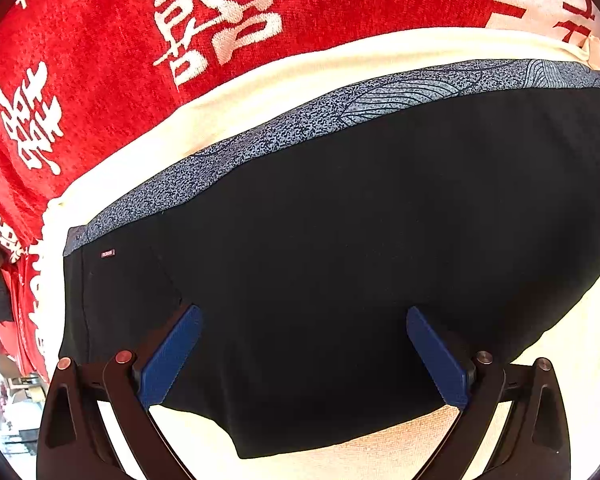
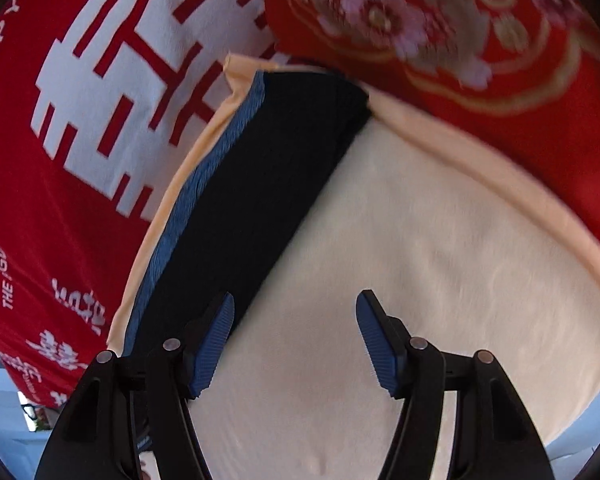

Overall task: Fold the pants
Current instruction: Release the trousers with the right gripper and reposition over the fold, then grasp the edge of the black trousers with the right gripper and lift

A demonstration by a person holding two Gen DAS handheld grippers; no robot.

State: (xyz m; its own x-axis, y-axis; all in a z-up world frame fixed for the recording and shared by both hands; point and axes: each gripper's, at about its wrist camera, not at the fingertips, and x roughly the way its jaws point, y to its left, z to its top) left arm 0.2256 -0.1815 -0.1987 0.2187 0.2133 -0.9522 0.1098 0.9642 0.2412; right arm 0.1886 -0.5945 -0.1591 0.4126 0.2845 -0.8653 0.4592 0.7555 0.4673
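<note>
Black pants point(image 1: 340, 240) with a blue speckled waistband point(image 1: 228, 152) lie folded flat on a cream cloth point(image 1: 300, 76). My left gripper point(image 1: 304, 316) is open just above the pants, its blue pads point(image 1: 172, 356) spread wide over the near edge, holding nothing. In the right wrist view the pants point(image 2: 268, 184) show as a dark strip with the blue band point(image 2: 188, 208) on their left side. My right gripper point(image 2: 296, 312) is open and empty over the cream cloth point(image 2: 440, 260), its left pad point(image 2: 214, 344) at the pants' near corner.
A red blanket with white characters point(image 1: 120, 60) lies under the cream cloth and shows to the left in the right wrist view point(image 2: 60, 140). A red floral embroidered fabric point(image 2: 460, 40) lies beyond the cloth at the upper right.
</note>
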